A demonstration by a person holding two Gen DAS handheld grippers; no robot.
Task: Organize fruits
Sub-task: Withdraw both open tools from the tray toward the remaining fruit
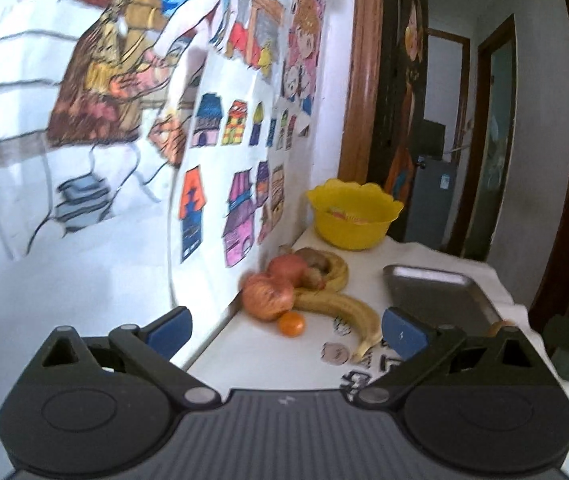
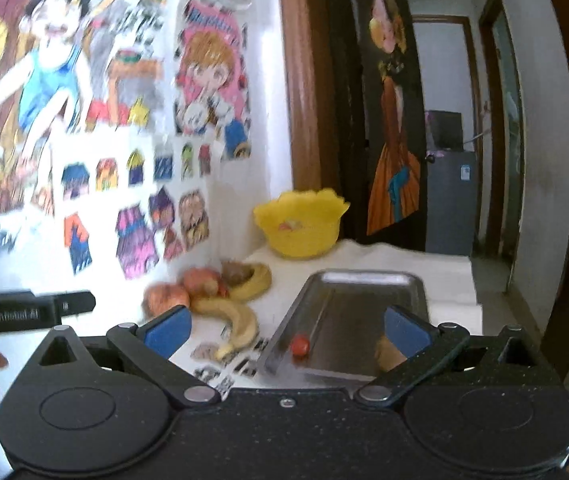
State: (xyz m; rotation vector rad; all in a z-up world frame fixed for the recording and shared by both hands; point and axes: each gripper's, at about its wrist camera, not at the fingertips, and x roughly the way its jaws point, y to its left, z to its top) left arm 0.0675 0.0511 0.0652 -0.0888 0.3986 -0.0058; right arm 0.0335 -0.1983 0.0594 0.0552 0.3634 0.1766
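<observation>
Your left gripper (image 1: 286, 330) spread wide, empty, above white table (image 1: 252, 344). Right gripper (image 2: 284, 330) likewise wide, empty, over metal tray (image 2: 364, 300) holding small red fruit (image 2: 299, 345). Bananas (image 1: 340, 308), apples (image 1: 266, 296), small orange (image 1: 291, 323) clustered by wall; yellow bowl (image 1: 350, 216) behind them

You see two bananas (image 1: 340, 308), two apples (image 1: 268, 298), one small orange (image 1: 291, 324), one yellow bowl (image 1: 350, 216), one metal tray (image 2: 356, 312)
</observation>
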